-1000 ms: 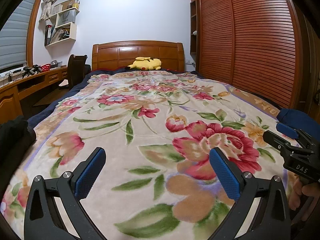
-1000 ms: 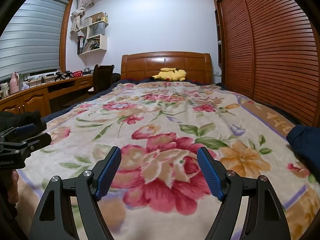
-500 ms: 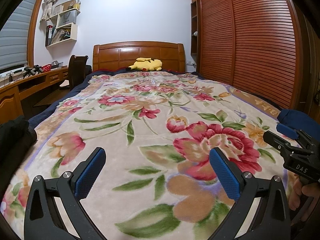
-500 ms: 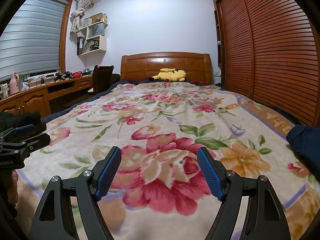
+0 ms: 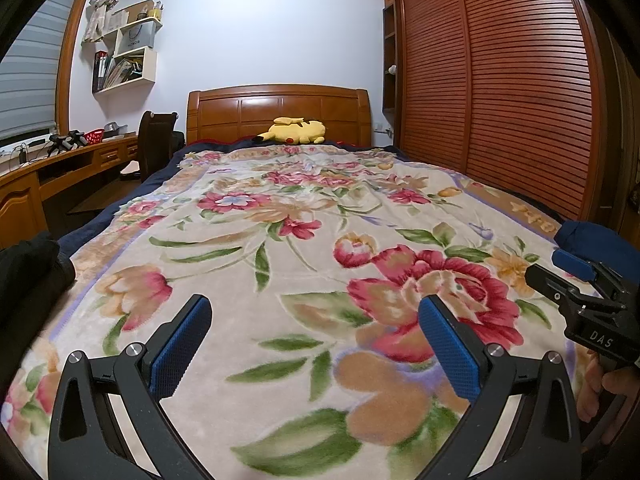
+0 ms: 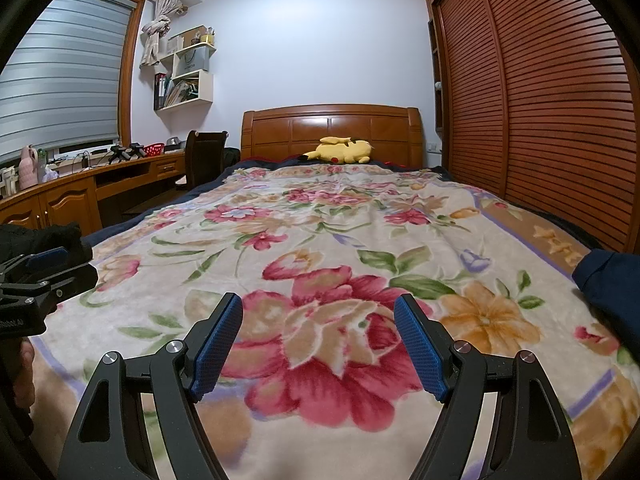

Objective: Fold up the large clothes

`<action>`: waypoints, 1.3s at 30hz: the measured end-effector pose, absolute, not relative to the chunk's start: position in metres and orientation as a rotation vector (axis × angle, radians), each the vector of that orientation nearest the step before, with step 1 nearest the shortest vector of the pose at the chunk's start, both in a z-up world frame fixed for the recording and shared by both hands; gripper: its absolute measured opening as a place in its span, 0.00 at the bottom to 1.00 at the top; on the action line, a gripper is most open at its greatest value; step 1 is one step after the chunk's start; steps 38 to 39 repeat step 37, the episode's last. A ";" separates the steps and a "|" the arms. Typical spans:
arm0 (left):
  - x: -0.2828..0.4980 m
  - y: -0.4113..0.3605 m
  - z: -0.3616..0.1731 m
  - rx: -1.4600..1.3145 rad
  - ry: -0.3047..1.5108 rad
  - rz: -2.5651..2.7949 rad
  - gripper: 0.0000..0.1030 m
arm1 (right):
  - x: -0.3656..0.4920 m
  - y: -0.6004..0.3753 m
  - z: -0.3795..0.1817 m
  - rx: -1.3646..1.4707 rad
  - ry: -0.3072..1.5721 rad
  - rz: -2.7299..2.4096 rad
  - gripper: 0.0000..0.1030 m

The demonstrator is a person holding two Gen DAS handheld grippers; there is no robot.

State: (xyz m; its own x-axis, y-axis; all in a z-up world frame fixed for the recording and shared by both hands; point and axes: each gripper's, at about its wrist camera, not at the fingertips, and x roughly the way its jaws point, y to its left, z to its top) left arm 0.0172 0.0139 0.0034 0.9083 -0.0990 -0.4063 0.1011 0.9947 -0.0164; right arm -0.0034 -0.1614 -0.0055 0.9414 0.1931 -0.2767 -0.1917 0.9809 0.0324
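Left gripper (image 5: 316, 328) is seen spread wide, nothing held between the blue pads (image 5: 180, 348), jaws hovering over the floral blanket (image 5: 304, 248) with no contact visible; right gripper (image 6: 318, 334) likewise spread wide and empty above the same blanket. Each gripper is also caught side-on by the other camera: the right one at 3 o'clock of the left view, the left one at 9 o'clock of the right view. Two garments are counted: a black garment (image 5: 28, 276) bunched at the blanket's edge at 9 o'clock of the left view, and a navy garment (image 6: 612, 288) bunched at 3 o'clock of the right view, both resting on the bed and well apart from each other, neither touched by a gripper. One blanket is laid flat across one bed with one wooden headboard (image 6: 332, 132) at 12 o'clock. One yellow plush toy (image 6: 340, 151) is lying just in front of the headboard. One dark chair (image 5: 156, 140) is seen at 10 o'clock beside the desk (image 6: 72, 196). Slatted wardrobe doors (image 5: 500, 80) are seen at 2 o'clock; their count cannot be told
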 end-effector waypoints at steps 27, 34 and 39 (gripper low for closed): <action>0.017 0.014 0.003 0.003 0.418 -0.104 1.00 | -0.002 -0.162 -0.007 0.004 0.281 0.195 0.77; 0.017 0.014 0.003 0.002 0.418 -0.104 1.00 | -0.001 -0.162 -0.008 0.004 0.280 0.196 0.77; 0.017 0.015 0.003 0.003 0.417 -0.104 1.00 | -0.001 -0.162 -0.008 0.003 0.279 0.195 0.77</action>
